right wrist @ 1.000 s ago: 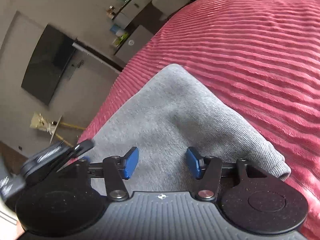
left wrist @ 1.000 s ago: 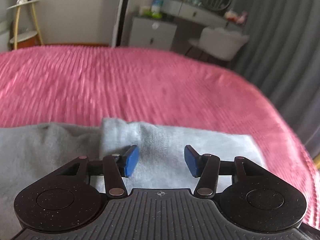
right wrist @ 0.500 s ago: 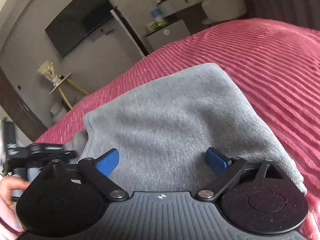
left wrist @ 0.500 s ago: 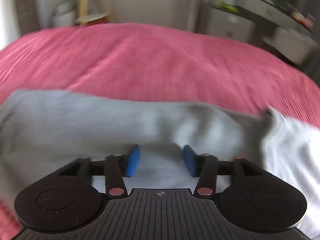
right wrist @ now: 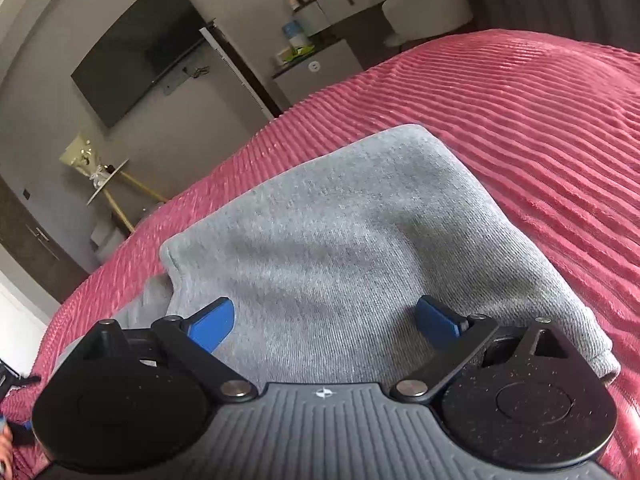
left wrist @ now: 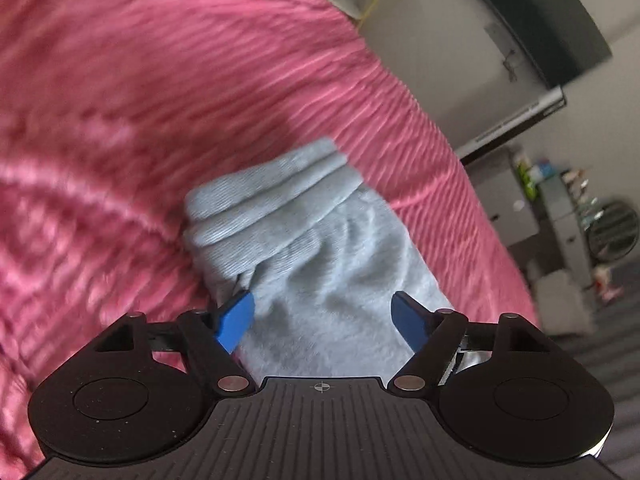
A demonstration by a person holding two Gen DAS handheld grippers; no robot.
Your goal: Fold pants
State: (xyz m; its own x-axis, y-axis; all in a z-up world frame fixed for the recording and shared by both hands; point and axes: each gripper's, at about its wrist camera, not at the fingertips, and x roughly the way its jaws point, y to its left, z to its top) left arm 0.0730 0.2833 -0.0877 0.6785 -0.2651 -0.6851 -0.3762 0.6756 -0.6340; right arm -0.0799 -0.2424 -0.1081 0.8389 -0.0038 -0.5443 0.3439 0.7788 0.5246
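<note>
Grey sweatpants lie partly folded on a pink ribbed bedspread (left wrist: 120,92). In the left wrist view one narrow end of the pants (left wrist: 320,248) runs away from me and stops in a stack of ribbed bands (left wrist: 272,192). My left gripper (left wrist: 323,318) hovers over that end, its jaws opening, the blue pads clear of the cloth. In the right wrist view the folded part of the pants (right wrist: 352,240) fills the middle. My right gripper (right wrist: 324,322) stands wide open just above it, nothing pinched between its fingers.
The pink bedspread (right wrist: 540,128) stretches wide around the pants. Past the bed's edge are a wall-mounted television (right wrist: 140,48), a dresser with bottles (right wrist: 320,52), a white chair (right wrist: 428,8) and a small side table (right wrist: 104,188). A sliver of a hand (right wrist: 6,446) shows at bottom left.
My left gripper swept sideways along the pants to their banded end, rolled, and its jaws widened. My right gripper opened wide, rolled somewhat and otherwise stayed over the folded part.
</note>
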